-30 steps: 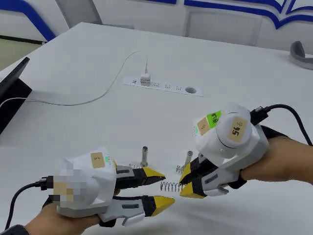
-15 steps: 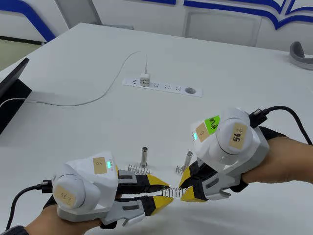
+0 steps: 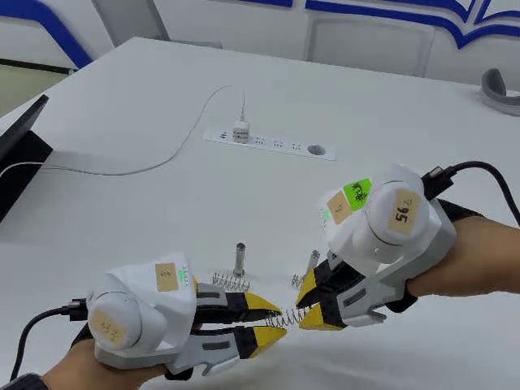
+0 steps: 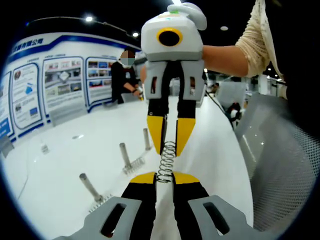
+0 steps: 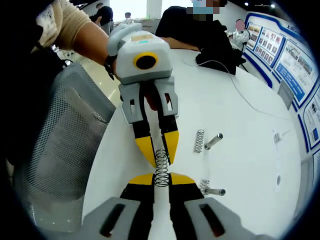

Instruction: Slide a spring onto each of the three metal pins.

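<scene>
A small steel spring [image 3: 287,318] hangs in the air between my two grippers, each pinching one end. My left gripper [image 3: 280,322] comes in from the lower left and is shut on the near end of the spring [image 4: 166,159]. My right gripper [image 3: 302,313] reaches in from the right, shut on the far end of the spring [image 5: 161,168]. Three short metal pins [image 4: 147,139] [image 4: 125,155] [image 4: 90,186] stand on the white table just beyond. Two of these pins [image 3: 240,258] [image 3: 313,262] show in the head view.
Loose springs [image 3: 230,282] [image 3: 297,281] lie at the feet of the pins. A white power strip [image 3: 272,143] with a plugged charger and cable sits farther back. A dark monitor edge [image 3: 20,146] is at the left. A mesh chair [image 5: 65,135] stands beside the table.
My left gripper has moved right and narrowed its jaws onto the spring's free end. The right gripper holds the spring slightly higher than before.
</scene>
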